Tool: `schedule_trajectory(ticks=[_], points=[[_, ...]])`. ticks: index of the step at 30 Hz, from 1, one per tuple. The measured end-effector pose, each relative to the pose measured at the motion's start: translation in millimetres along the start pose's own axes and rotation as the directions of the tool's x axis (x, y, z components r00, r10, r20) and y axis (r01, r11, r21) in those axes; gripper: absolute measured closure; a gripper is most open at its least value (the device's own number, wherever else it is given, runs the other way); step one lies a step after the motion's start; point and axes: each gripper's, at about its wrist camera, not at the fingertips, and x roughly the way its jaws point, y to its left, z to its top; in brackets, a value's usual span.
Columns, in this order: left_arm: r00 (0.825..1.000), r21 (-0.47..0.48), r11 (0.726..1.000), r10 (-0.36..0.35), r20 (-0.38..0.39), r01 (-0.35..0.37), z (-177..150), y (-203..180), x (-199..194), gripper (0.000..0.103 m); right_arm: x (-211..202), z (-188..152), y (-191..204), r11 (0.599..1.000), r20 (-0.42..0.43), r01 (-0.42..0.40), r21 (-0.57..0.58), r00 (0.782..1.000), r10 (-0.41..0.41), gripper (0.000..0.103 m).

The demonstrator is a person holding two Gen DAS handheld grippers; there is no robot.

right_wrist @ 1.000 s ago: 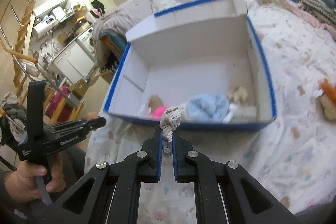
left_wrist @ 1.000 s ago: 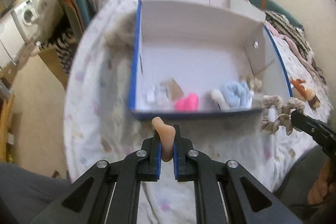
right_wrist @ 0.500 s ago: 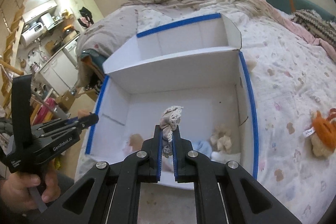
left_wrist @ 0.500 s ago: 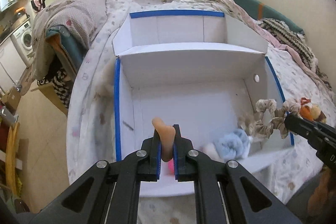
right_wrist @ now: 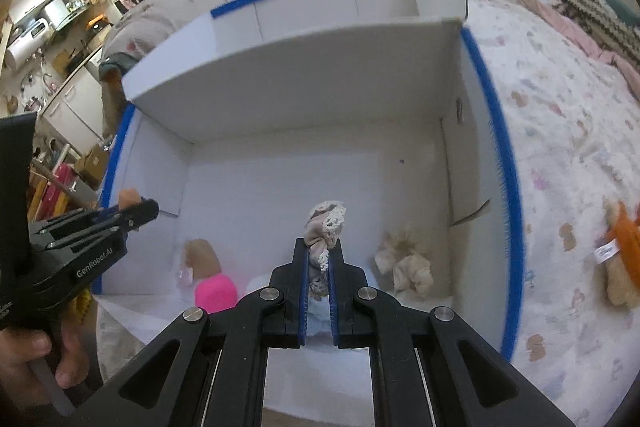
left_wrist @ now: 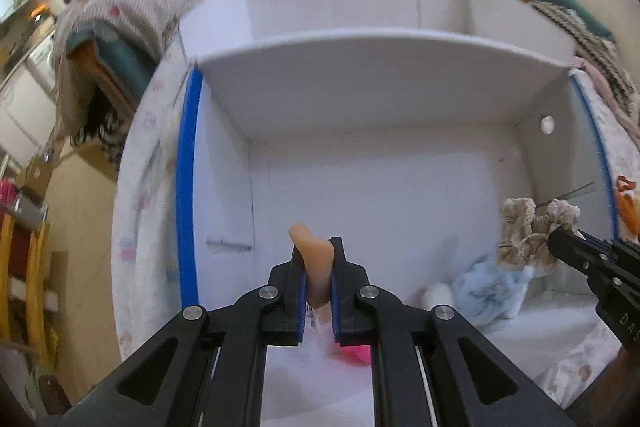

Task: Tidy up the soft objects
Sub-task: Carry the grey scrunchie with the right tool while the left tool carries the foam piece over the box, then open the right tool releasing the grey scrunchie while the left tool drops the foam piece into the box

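White cardboard walls edged in blue tape fill both views: the box [left_wrist: 392,187] lies on a patterned bed [right_wrist: 560,131] and several soft things are already held in it, among them a pink piece [right_wrist: 214,293], a pale blue fluffy piece [left_wrist: 486,291] and a cream tuft [right_wrist: 406,261] along the lower part of its floor. Two more items are judged to be awaiting release. The left gripper [left_wrist: 318,279] is seen low in the centre of its view, pitched down into the box, its jaws closed on a peach-coloured soft piece [left_wrist: 314,263]. The right gripper [right_wrist: 318,267] is likewise angled down over the box, jaws clamped on a beige lace-trimmed scrunchie [right_wrist: 326,231]. An orange plush toy [right_wrist: 622,259] is left outside, on the bed at the right edge.
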Motion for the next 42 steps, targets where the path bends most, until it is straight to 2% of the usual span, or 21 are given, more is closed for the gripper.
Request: schedule_trajectory(ticks=[6,15,18,20,21,23,24,25,26,27,29,30,31,38,42], points=[[1.000,-0.004,1.000,0.023,-0.013,-0.023,-3.7,1.2,14.8,0.094,13.3,-2.1,-7.6,1.000,-0.021,-0.009,0.029,1.000,0.010,0.093],[0.999,-0.015,1.000,0.025,-0.032,-0.025,-3.9,1.1,19.6,0.093,11.1,-1.0,-4.9,0.999,-0.015,-0.019,0.028,1.000,0.020,0.091],[1.000,-0.015,1.000,0.018,-0.024,-0.018,-1.4,3.6,19.6,0.093,6.1,-0.4,-5.8,0.999,0.001,-0.031,0.043,1.000,0.031,0.077],[1.000,-0.010,1.000,0.017,-0.014,-0.017,-1.9,2.8,16.2,0.092,3.1,0.1,-4.8,0.997,0.006,-0.057,0.044,0.998,0.057,0.076],[1.000,-0.009,1.000,0.022,-0.013,-0.022,-2.1,3.2,14.9,0.088,1.0,0.3,-3.2,0.998,0.011,-0.052,0.036,0.999,0.052,0.075],[1.000,-0.015,1.000,0.021,-0.014,-0.021,-3.6,4.3,12.3,0.083,-3.2,1.3,-0.6,0.998,0.022,-0.050,0.028,0.999,0.050,0.063],[1.000,-0.015,1.000,0.019,-0.013,-0.019,-4.2,4.7,10.9,0.083,-5.3,1.7,0.0,0.998,0.028,-0.059,0.032,0.998,0.058,0.040],[1.000,-0.015,1.000,0.018,-0.009,-0.018,-4.5,4.8,8.9,0.083,-8.2,1.8,0.1,0.997,0.039,-0.072,0.041,0.997,0.070,0.027],[1.000,-0.011,1.000,0.018,-0.001,-0.018,-4.9,4.7,6.0,0.082,-11.4,2.0,0.2,0.995,0.050,-0.084,0.048,0.995,0.081,0.025],[1.000,-0.009,1.000,0.019,0.006,-0.019,-4.7,4.7,3.4,0.078,-13.9,2.3,0.6,0.995,0.056,-0.086,0.052,0.995,0.083,0.025],[0.999,-0.010,0.999,0.032,0.023,-0.032,-5.4,4.2,-4.1,0.063,-17.2,2.5,2.1,0.996,0.065,-0.075,0.054,0.995,0.072,0.015],[0.999,-0.014,0.999,0.035,0.031,-0.035,-5.5,4.5,-8.0,0.052,-19.4,2.7,2.1,0.995,0.074,-0.077,0.057,0.995,0.072,0.005],[0.998,-0.021,0.999,0.036,0.047,-0.035,-6.0,5.5,-13.7,0.049,-21.7,2.3,1.7,0.994,0.082,-0.083,0.063,0.994,0.078,0.000],[0.995,-0.027,1.000,0.012,0.099,-0.009,-9.5,10.6,-42.7,0.048,-43.7,-6.8,-0.6,0.993,0.145,-0.078,0.091,0.987,0.064,0.000],[0.987,-0.049,0.998,-0.034,0.157,0.042,-20.8,21.4,-67.8,0.048,-62.8,-17.5,2.3,0.995,0.197,-0.083,0.061,0.978,0.069,0.000]])
